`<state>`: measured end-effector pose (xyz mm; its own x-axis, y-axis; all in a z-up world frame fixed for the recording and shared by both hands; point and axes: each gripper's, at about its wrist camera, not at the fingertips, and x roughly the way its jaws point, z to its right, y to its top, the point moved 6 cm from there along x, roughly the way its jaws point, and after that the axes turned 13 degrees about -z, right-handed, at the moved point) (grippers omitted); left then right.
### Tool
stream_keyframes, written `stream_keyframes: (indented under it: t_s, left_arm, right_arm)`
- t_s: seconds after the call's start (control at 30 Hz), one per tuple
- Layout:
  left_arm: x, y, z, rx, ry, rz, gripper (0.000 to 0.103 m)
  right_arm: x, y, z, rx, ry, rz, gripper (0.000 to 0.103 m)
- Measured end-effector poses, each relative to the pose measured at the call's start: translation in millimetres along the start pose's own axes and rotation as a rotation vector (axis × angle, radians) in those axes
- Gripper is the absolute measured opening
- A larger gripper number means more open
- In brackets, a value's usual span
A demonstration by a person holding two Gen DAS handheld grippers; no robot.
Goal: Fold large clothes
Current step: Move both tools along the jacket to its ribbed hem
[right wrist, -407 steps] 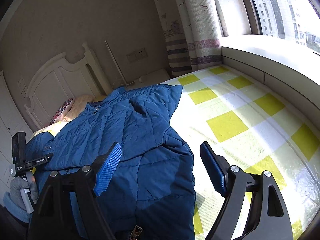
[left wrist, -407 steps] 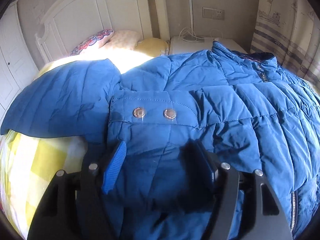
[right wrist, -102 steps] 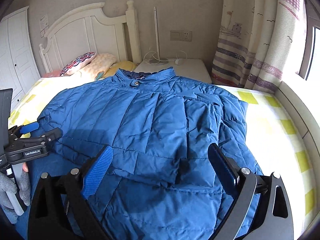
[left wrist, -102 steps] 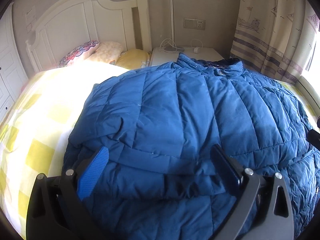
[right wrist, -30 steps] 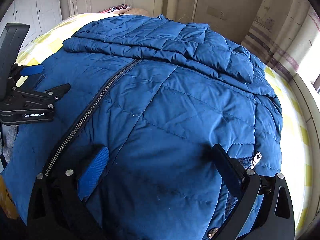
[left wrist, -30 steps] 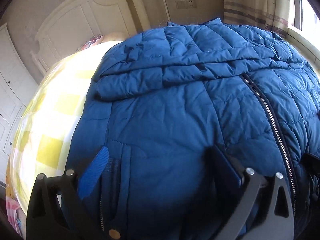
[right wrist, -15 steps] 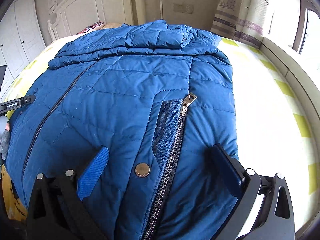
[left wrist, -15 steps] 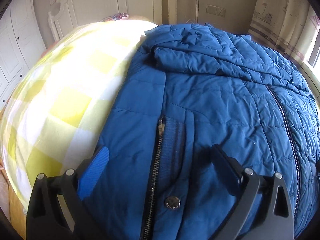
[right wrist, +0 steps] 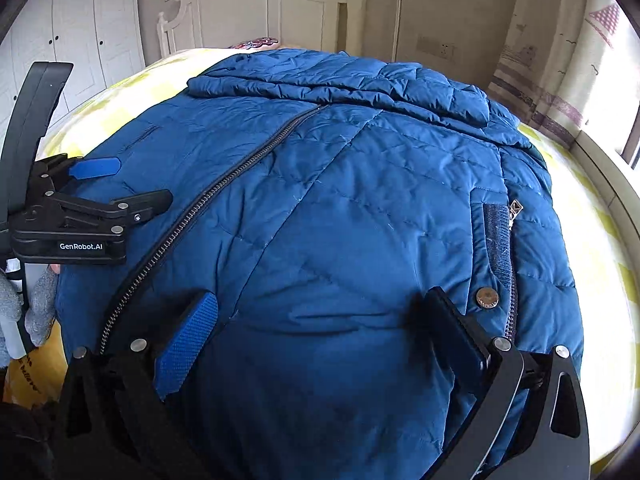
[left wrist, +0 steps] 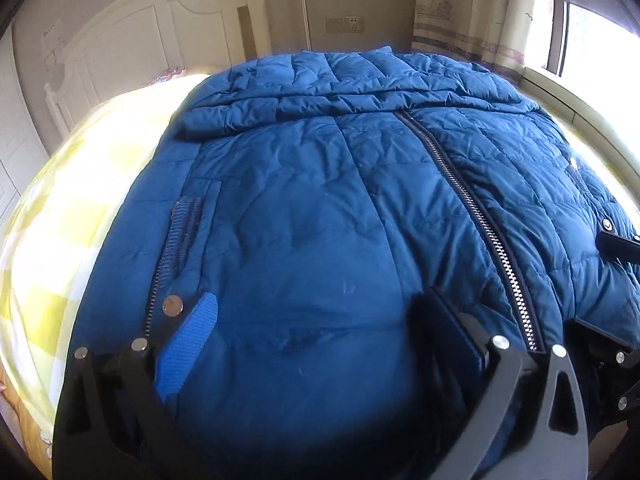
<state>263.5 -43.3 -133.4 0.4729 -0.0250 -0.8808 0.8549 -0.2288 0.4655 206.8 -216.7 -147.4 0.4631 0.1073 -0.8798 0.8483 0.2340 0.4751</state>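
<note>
Spread across the bed (left wrist: 60,216), a large blue quilted jacket (left wrist: 320,208) lies front side up, its hem nearest both cameras and its upper part folded over in a rumpled band toward twelve o'clock. A metal zipper (left wrist: 476,216) runs down the middle of the jacket.

From the left wrist view, the left claw (left wrist: 316,340) is spread wide, holding nothing, its two fingers resting on or just above the hem fabric, at seven and five o'clock. A pocket with a round snap button (left wrist: 172,305) sits just beside the blue pad of the finger at seven o'clock. The zipper passes close by the other finger.

From the right wrist view, the right claw (right wrist: 320,336) is likewise spread wide and empty over the hem on the jacket's other half. A second snap button (right wrist: 487,297) and pocket zipper lie at four o'clock, next to its dark finger. The left claw appears at nine o'clock, over the jacket's edge.

The bed has a yellow and white checked sheet. A white headboard (right wrist: 256,4) stands at twelve o'clock, and a curtain (right wrist: 560,48) hangs at two o'clock.
</note>
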Motion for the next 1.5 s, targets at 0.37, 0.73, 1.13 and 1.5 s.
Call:
stream_keyframes:
  t_s: [0.37, 0.73, 1.13, 1.5]
  left_arm:
    - [-27, -57, -88, -0.158, -0.019, 0.061, 0.101]
    - [-43, -65, -80, -0.152, -0.022, 0.083, 0.099]
    - [-48, -85, 16, 0.055, 0.034, 0.161, 0.101]
    - [-48, -100, -110, -0.209, 0.04, 0.093, 0.101]
  right_arm:
    - [-32, -47, 89, 0.217, -0.108, 0.039, 0.098]
    - [-46, -57, 82, 0.244, -0.131, 0.107, 0.098]
    - [-31, -55, -12, 0.039, -0.041, 0.168, 0.098]
    - [-55, -110, 82, 0.267, -0.072, 0.172, 0.098]
